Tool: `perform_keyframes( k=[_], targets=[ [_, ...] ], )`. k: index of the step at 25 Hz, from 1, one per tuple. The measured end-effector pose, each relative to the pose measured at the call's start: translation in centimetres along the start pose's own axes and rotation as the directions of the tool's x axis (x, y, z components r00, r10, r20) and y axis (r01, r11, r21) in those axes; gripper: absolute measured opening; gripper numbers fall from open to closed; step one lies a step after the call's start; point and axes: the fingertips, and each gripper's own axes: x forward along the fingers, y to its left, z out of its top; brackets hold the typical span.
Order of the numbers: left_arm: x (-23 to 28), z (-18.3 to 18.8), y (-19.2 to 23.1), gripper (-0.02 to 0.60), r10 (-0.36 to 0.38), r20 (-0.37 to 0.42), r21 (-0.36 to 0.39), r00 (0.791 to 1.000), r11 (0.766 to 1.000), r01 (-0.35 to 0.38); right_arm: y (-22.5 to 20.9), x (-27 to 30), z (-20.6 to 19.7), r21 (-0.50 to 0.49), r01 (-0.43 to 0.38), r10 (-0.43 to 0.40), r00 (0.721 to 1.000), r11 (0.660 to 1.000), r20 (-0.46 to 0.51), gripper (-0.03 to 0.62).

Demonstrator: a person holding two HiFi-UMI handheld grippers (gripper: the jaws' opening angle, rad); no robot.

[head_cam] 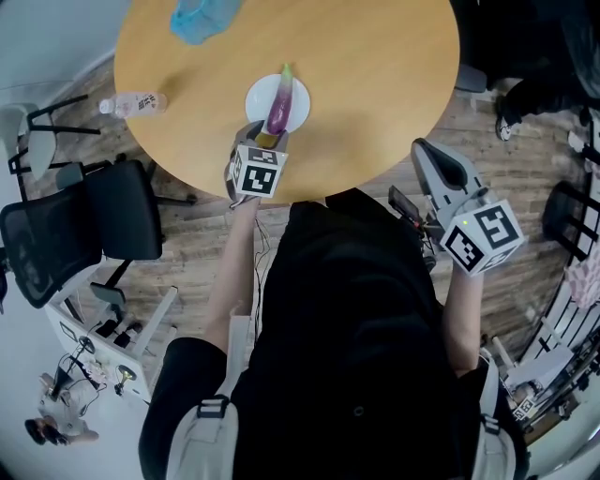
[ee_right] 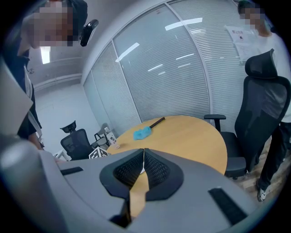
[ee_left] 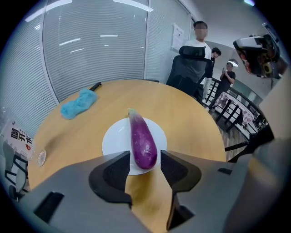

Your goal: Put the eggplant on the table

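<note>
A purple eggplant (head_cam: 279,103) (ee_left: 143,143) lies on a small white plate (head_cam: 298,114) (ee_left: 113,142) near the front edge of the round wooden table (head_cam: 375,84). My left gripper (head_cam: 266,139) (ee_left: 145,160) is open, with its fingertips on either side of the eggplant's near end and a small gap at each side. My right gripper (head_cam: 427,152) (ee_right: 143,157) is shut on nothing and hangs off the table's front right edge, above the floor.
A blue cloth (head_cam: 202,19) (ee_left: 78,103) lies at the table's far side. A water bottle (head_cam: 131,104) lies at its left edge. Black office chairs (head_cam: 84,225) stand left of the table. People stand beyond a chair (ee_left: 193,68) at the right.
</note>
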Motion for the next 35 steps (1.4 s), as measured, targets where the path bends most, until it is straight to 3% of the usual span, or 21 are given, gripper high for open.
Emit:
perform_keyframes(
  k=[17,25,35],
  targets=[
    [-2.8,-0.2,-0.1,0.212,-0.023,0.039,0.035,0.999,0.999,0.022,3.0,-0.6,-0.1,-0.001,0.019,-0.019,0.999,1.0,0.048,0.017],
    [-6.0,-0.5,0.0,0.212,-0.028,0.103,0.03,0.994,0.999,0.025,5.3,-1.5,-0.8,0.011,0.037,-0.038,0.996,0.999,0.078,0.017],
    [-9.9,-1.2,0.1,0.126,-0.025,0.164,0.029,0.986,0.999,0.021,8.5,-1.7,-2.0,0.017,0.04,-0.041,0.994,0.999,0.097,0.017]
  ],
)
